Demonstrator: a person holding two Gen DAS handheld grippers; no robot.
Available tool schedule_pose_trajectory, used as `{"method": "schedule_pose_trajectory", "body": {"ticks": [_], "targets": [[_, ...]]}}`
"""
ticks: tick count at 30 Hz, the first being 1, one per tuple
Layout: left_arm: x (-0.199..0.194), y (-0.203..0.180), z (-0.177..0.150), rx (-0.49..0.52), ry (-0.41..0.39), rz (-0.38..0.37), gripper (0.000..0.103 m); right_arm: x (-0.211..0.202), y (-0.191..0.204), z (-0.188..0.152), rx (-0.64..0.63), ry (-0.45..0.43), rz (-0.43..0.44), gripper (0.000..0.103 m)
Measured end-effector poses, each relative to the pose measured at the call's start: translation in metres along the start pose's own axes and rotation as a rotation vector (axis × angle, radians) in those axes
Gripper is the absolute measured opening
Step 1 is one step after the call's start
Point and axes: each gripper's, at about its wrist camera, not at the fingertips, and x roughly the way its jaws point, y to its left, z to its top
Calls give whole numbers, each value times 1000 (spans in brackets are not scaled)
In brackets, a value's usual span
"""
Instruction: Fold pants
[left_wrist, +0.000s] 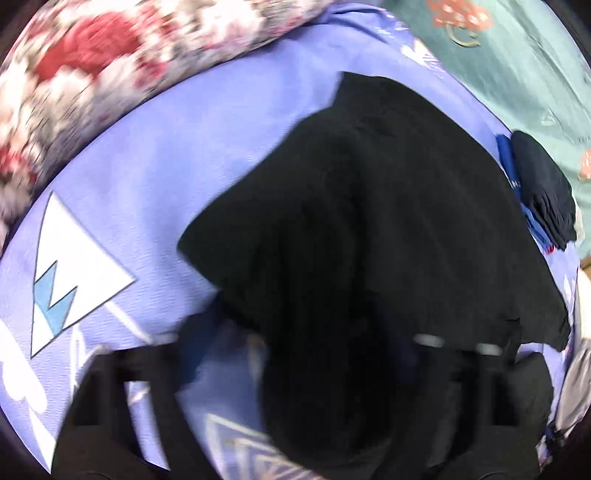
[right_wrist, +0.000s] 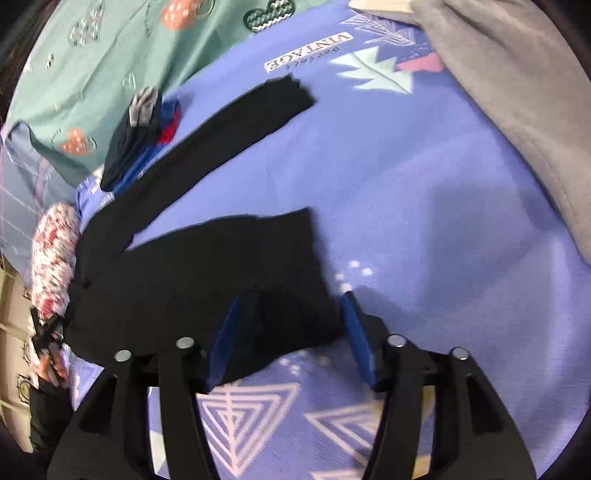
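Pants (right_wrist: 207, 266) black, folds indistinct, left hand-held gripper (left_wrist: 314, 369) smothered

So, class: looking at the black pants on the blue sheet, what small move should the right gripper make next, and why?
Probably close the right gripper. Its blue fingers stand open astride a corner of the pants, while the other leg lies spread on the sheet, so gripping comes before any fold.

Black pants (right_wrist: 192, 266), plain dark fabric, spread on the bed sheet, left-centre of right wrist frame. One leg runs long toward upper centre; the other (shorter-looking, possibly doubled) lies across mid-frame. Left wrist view: fabric fills centre.
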Motion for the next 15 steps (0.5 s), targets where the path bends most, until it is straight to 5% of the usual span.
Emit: {"method": "schedule_pose_trajectory", "body": {"ticks": [1,2,4,9,15], "targets": [[0,-7,0,9,17,-43,13,4,8,1,-16,8,-6,67],[-1,-13,-1,15,26,-63,13,10,18,2,-44,27,-17,64],[-11,-22,-3,41,-7,-56,12,16,31,1,-99,40,-34,17],[-65,-15,-6,15,-103,-102,11,-21,26,9,-85,-90,56,11],[-111,-48,-40,122,-77,-117,13,-105,17,23,-100,-233,24,8]]}}
